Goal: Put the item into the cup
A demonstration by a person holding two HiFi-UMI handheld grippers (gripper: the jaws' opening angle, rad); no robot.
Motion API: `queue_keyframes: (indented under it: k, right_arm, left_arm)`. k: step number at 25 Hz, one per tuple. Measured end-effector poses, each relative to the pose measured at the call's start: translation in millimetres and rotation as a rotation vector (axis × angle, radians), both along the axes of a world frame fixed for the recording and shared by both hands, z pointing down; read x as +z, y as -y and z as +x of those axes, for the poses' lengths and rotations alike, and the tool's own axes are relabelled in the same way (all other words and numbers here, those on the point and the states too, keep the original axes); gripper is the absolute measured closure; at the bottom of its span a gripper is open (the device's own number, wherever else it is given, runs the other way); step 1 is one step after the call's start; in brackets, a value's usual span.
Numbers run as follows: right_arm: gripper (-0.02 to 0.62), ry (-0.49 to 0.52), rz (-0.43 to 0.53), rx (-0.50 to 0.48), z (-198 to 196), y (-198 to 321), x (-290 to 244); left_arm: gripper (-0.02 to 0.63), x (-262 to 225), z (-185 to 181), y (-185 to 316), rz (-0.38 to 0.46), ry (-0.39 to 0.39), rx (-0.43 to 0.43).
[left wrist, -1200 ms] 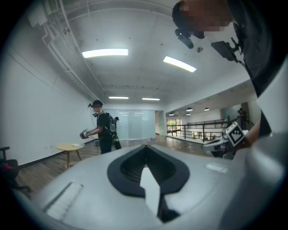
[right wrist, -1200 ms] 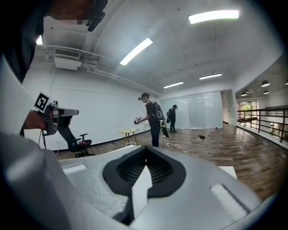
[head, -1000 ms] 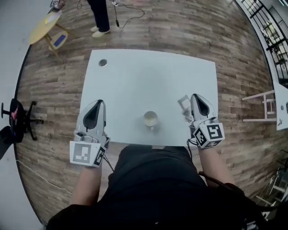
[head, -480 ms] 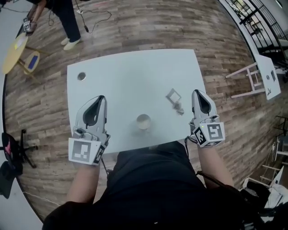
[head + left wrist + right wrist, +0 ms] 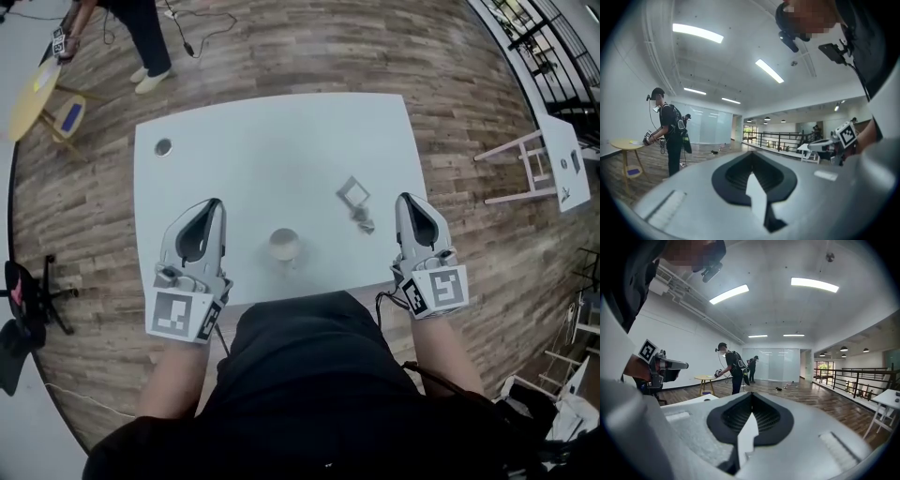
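No pick has been made yet, so I judge this to be the very start. My right claw (image 5: 409, 202) is at the right edge of the table (image 5: 262, 141), jaws pressed together with nothing between them. My left claw (image 5: 208, 208), lower left, is closed and empty too. The item (image 5: 355, 199), small and pale, lies on the table just left of my right claw. It is up and to the right of the cup (image 5: 284, 246), which stands near the front edge. Next I should spread the right jaws and bring them down over the item.
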State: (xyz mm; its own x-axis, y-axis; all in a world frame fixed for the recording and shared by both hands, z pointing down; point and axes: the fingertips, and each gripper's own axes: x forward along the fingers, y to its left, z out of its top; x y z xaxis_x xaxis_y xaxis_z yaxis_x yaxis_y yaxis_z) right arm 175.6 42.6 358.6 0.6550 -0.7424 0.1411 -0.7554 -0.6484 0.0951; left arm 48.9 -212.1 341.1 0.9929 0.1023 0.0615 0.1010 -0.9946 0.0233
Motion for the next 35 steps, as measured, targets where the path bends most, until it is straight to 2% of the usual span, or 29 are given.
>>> queue_keyframes:
  k: [7,13,21,35]
  right_arm:
    - [0.594,0.038,-0.017,-0.027,-9.4,-5.7,25.7]
    - [0.594,0.077,0.008,0.028,-15.4,-9.3,50.6]
    - [0.594,0.142,-0.021,0.083,-20.1,-25.9,86.3]
    - [0.508,0.231,-0.122,0.097,-39.7,-32.0,156.9]
  left_arm:
    - [0.606,-15.4,9.4,-25.8,-0.016,-0.004,0.02]
    - [0.607,-15.0,12.5,-30.9,0.013,0.001,0.061]
    - [0.607,-8.4,27.6,-45.0,0.022,0.038,0.123]
    - [0.606,13.9,39.3,-75.4,0.011,0.13,0.2]
